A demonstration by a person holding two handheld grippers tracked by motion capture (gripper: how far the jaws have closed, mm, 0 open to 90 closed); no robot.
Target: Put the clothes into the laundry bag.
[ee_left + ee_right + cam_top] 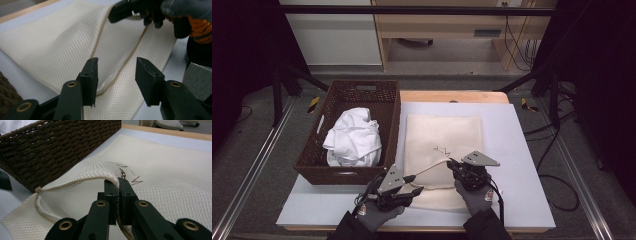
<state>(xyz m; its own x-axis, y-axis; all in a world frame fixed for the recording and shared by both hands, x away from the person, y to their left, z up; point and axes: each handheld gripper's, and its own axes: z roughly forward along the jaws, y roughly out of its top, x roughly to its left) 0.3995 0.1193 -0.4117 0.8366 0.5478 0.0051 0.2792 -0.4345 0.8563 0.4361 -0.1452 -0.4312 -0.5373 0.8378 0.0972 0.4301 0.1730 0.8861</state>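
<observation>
Cream mesh zippered laundry bag, flat on table: upper zip edge pinched and lifted between pressed-together fingers of right gripper; left gripper level beside it, fingers spread above the opening.

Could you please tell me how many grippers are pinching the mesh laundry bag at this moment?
1. The right gripper pinches the mesh laundry bag at its lifted zipper edge; the left gripper stands open over the bag's near corner, gripping nothing.

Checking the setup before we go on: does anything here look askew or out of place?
Nothing damaged or spilled. The mesh bag lies flat except its zipper edge, lifted by the shut right claw. White laundry sits crumpled in the basket.
</observation>
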